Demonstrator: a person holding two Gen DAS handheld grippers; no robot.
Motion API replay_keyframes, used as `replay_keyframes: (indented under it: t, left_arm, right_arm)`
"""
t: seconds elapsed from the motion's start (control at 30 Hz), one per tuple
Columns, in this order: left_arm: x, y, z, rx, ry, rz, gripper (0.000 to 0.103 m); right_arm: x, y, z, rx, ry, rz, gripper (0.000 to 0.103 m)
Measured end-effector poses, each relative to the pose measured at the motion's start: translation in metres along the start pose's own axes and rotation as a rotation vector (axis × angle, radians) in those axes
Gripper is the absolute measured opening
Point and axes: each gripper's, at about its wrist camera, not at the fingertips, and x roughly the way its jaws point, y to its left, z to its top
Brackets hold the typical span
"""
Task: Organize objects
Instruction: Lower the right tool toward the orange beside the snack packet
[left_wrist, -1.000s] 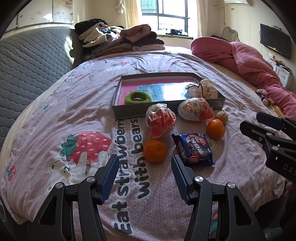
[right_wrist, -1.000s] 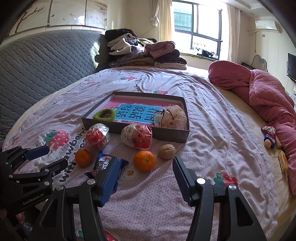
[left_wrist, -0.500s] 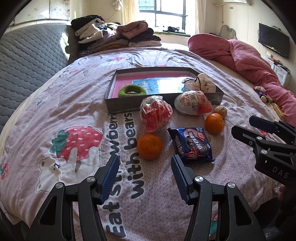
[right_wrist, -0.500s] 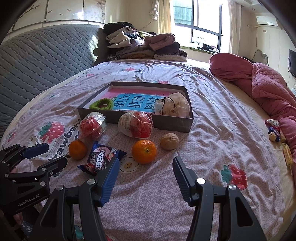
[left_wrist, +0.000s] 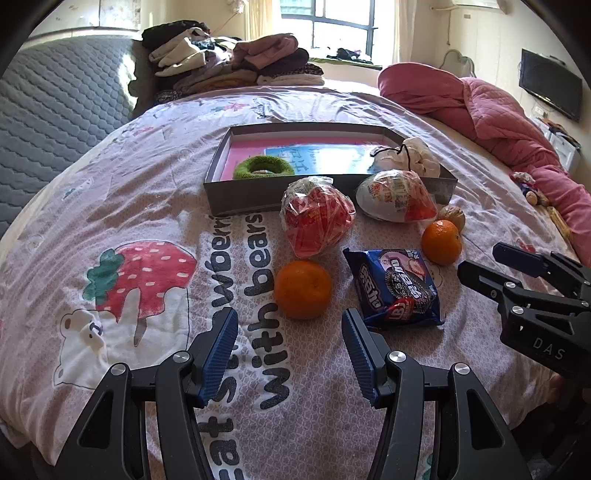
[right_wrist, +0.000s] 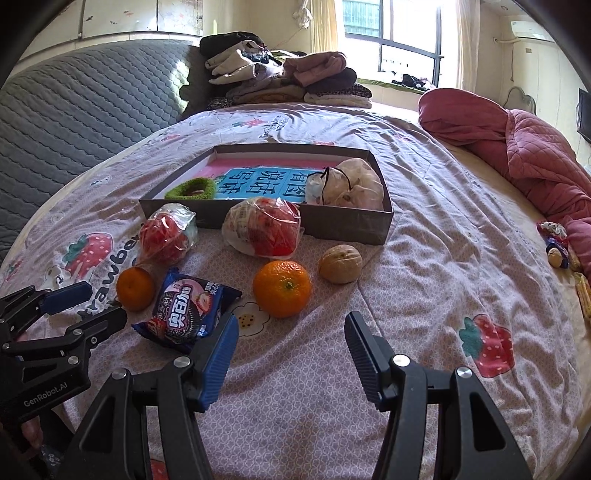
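While my left gripper (left_wrist: 288, 347) gapes empty, one orange (left_wrist: 303, 289) sits ahead, outside the box (left_wrist: 240, 205). From my right gripper (right_wrist: 288, 349), equally wide, another orange (right_wrist: 282, 288), walnut (right_wrist: 340, 263) and cookie packet (right_wrist: 186, 310) await boxing.

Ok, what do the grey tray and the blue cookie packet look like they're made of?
Grey tray: looks like matte cardboard, going by its thin, straight, folded walls and dull surface; probably a box lid. Blue cookie packet: glossy plastic film, crinkled, with glare on the print and a crimped end seal.
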Motion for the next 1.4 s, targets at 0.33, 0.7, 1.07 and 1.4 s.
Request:
replay_keyframes:
  t: [0.33, 0.7, 1.07, 1.4]
  left_arm:
    - [0.013, 0.001, 0.004, -0.002, -0.001, -0.012, 0.060]
    - [0.025, 0.005, 0.009, -0.018, 0.000, -0.019, 0.060]
    - [0.033, 0.005, 0.013, -0.016, -0.009, -0.023, 0.060]
    - [0.039, 0.006, 0.015, -0.020, -0.027, -0.032, 0.060]
  right_arm:
    - [0.015, -0.005, 0.003, 0.012, 0.016, -0.010, 0.059]
    - [0.029, -0.002, 0.008, 0.014, 0.017, 0.002, 0.059]
    - [0.040, 0.001, 0.010, 0.018, 0.015, 0.014, 0.059]
    - [0.046, 0.002, 0.011, 0.029, -0.005, 0.028, 0.048]
